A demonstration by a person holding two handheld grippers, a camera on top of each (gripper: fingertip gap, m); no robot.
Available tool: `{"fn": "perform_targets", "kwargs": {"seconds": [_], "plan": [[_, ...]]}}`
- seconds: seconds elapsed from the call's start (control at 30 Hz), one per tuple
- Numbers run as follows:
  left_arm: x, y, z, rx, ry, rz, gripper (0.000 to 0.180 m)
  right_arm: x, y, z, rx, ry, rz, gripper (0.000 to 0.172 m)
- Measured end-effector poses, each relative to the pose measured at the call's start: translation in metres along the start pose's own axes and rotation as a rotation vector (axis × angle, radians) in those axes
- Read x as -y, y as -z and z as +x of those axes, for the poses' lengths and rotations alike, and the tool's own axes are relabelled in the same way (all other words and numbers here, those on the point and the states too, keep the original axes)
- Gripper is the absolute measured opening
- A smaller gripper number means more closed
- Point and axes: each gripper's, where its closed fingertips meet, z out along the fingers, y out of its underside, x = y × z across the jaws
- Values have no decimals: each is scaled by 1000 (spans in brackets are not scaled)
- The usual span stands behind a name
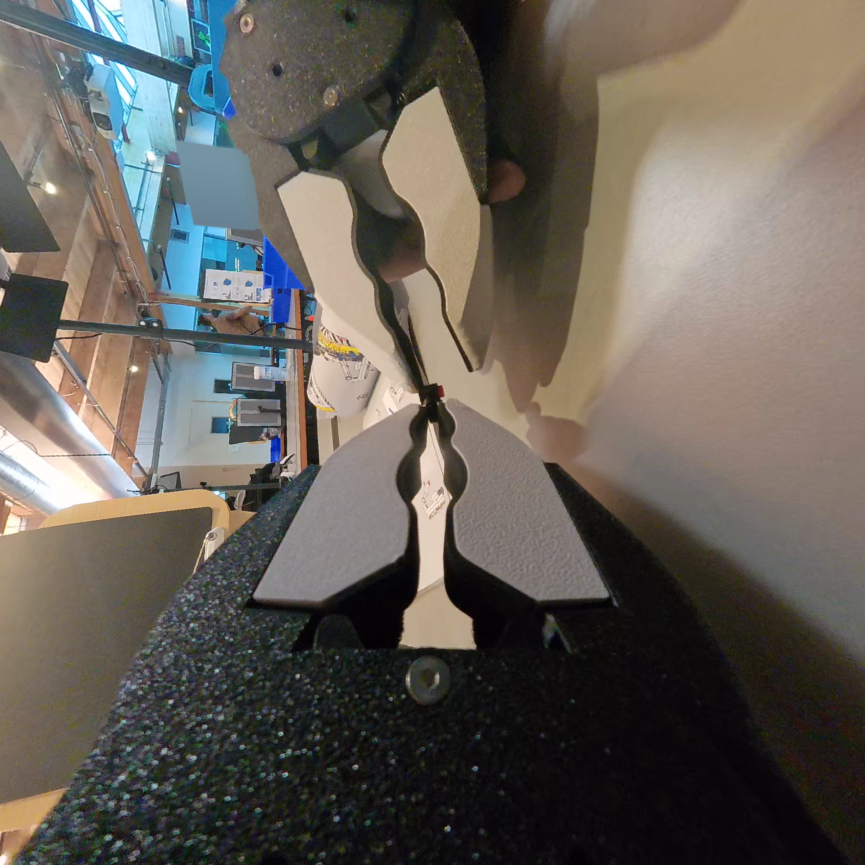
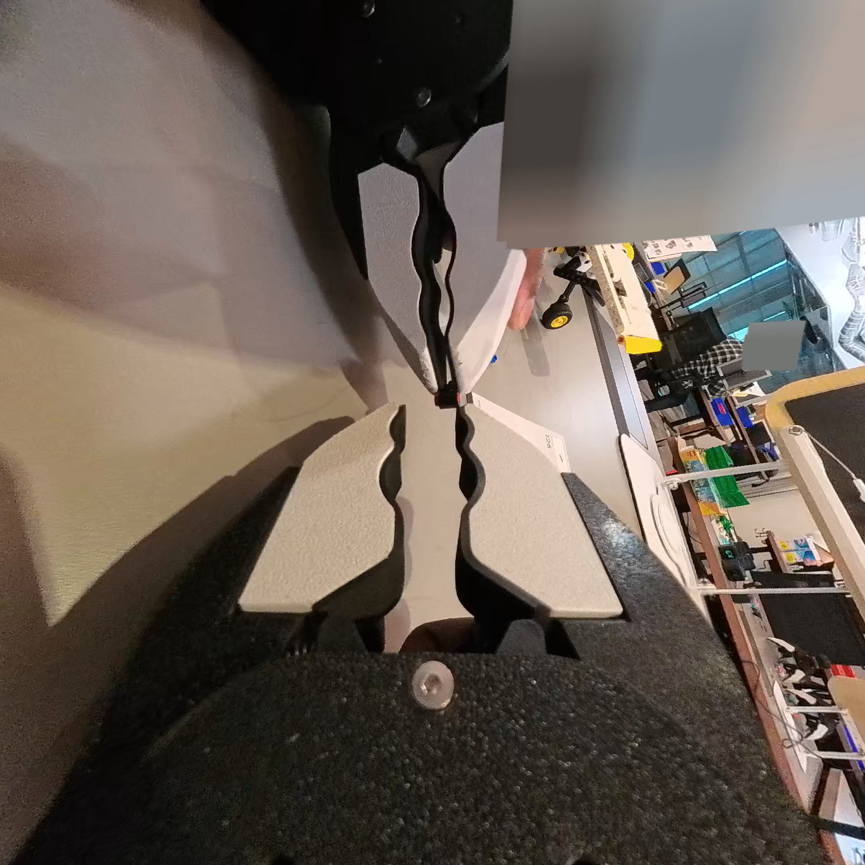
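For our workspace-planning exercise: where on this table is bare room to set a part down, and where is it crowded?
Bare grey tabletop lies between the open booklet and the yellow-hubbed wheel. Crowded: where the left tongs and right tongs meet at the small black piece.

Each gripper body (image 1: 421, 749) is speckled black. It carries 2 pale grey wavy-edged fingers (image 2: 337, 505). 1 silver hex screw (image 2: 431, 684) sits centrally.

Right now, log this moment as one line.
left gripper: shut on black-and-red piece | right gripper: open, one fingertip beside piece | near: white printed page
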Motion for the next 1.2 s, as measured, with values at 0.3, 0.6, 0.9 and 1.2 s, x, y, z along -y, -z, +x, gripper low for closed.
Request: {"fn": "perform_targets", "kwargs": {"seconds": [0.3, 0.6, 0.9, 1.2], "plan": [[4, 1, 4, -32, 14, 27, 5, 2, 0, -3, 7, 24, 6, 19], [11, 3, 7, -87, 119, 93, 5, 8, 1, -8, 39, 11, 41, 19], [14, 5, 8, -143, 290, 158, 5, 13, 3, -6, 81, -102, 94, 13], [21, 6, 9, -182, 375, 222, 5, 17, 6, -8, 171, -207, 118, 9]]}}
